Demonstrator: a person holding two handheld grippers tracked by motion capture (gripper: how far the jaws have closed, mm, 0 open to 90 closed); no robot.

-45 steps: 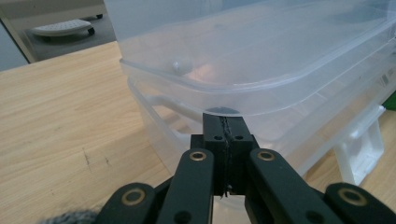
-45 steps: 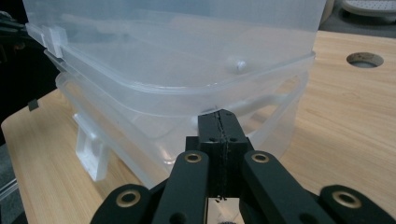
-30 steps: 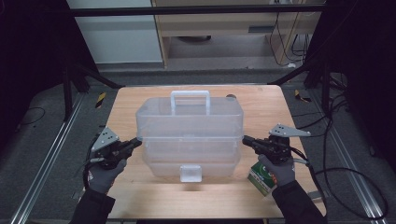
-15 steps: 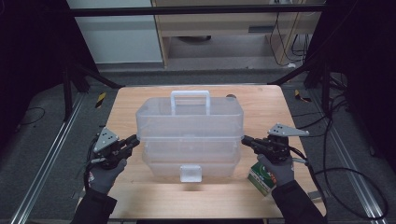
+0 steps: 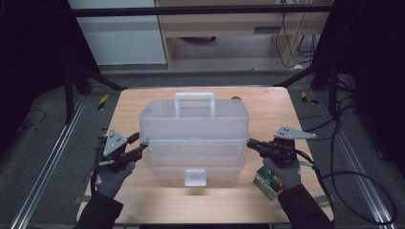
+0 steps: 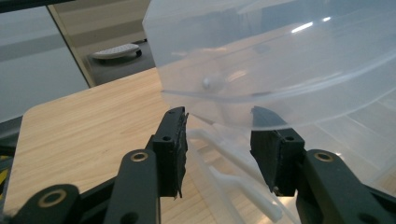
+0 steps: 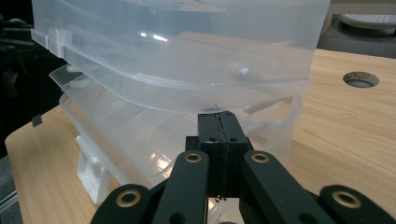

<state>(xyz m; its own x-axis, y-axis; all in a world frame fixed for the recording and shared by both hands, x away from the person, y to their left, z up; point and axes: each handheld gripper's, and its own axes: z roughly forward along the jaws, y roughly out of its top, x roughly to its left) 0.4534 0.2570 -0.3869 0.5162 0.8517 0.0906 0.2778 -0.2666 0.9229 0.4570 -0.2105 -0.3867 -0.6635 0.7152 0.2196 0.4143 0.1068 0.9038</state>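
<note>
A clear plastic tiered storage box (image 5: 193,129) with a white handle (image 5: 194,98) stands mid-table, its upper tier lifted off the lower trays. My left gripper (image 5: 138,143) is at the box's left end. In the left gripper view its jaws (image 6: 217,126) have just been opening and now stand apart. The upper tier's rim and a white hinge arm (image 6: 233,165) lie between them, untouched by the pads. My right gripper (image 5: 250,143) is at the box's right end, shut, its tips (image 7: 219,116) right under the upper tier's rim (image 7: 261,91).
A green carton (image 5: 267,181) lies on the wooden table (image 5: 267,105) under my right hand. The box's front latch (image 5: 196,176) faces me. A round cable hole (image 7: 360,79) sits behind the box. Dark floor and metal frame rails surround the table.
The left gripper's jaws have spread apart from shut at the box's left end. Both hands and the box stay where they were.
</note>
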